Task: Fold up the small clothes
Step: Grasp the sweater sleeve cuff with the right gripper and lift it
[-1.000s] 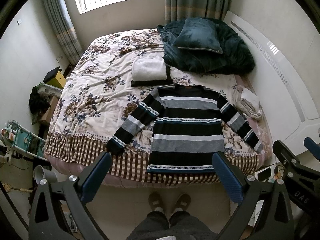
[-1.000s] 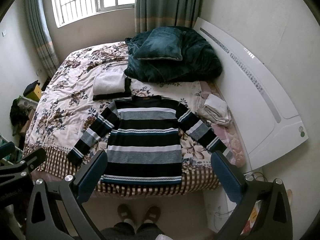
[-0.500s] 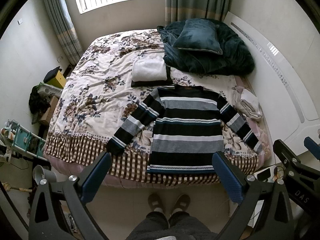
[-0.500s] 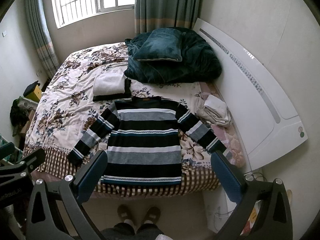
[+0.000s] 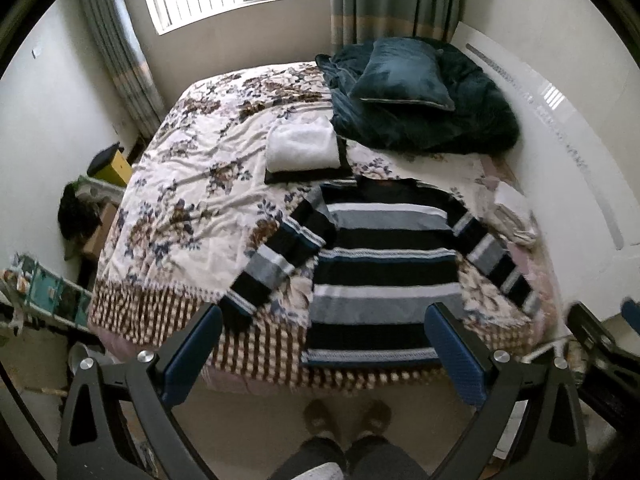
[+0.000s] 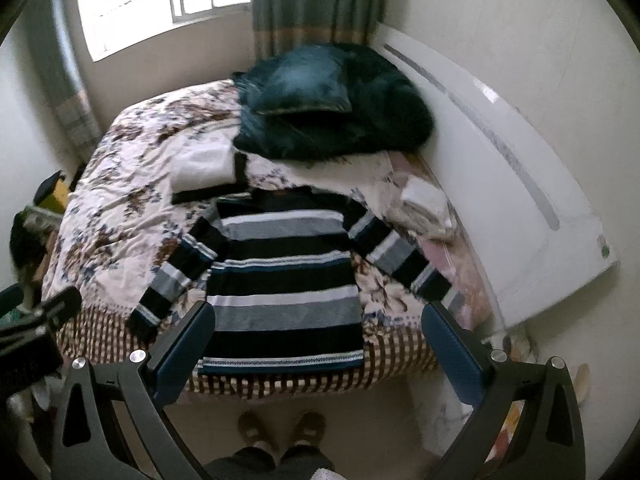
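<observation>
A striped sweater (image 5: 380,276) (image 6: 280,276) in black, grey, white and blue lies flat and face up on the near part of the bed, both sleeves spread out, hem toward me. My left gripper (image 5: 324,354) hangs open above the bed's near edge, holding nothing. My right gripper (image 6: 318,350) is open too, high over the sweater's hem with nothing between its fingers. Each gripper shows at the edge of the other's view.
The bed (image 5: 180,216) has a floral cover with a checked border. A folded white and black pile (image 5: 302,152) lies behind the sweater, and a folded pale cloth (image 5: 516,212) by the white headboard (image 6: 520,184). Dark teal pillow and quilt (image 5: 416,96) sit at the back. The person's feet (image 5: 344,420) stand on the floor.
Both grippers have shifted forward and tilted a little, so the bed and sweater look nearer and the right wrist view is blurred. The sweater has not moved.
</observation>
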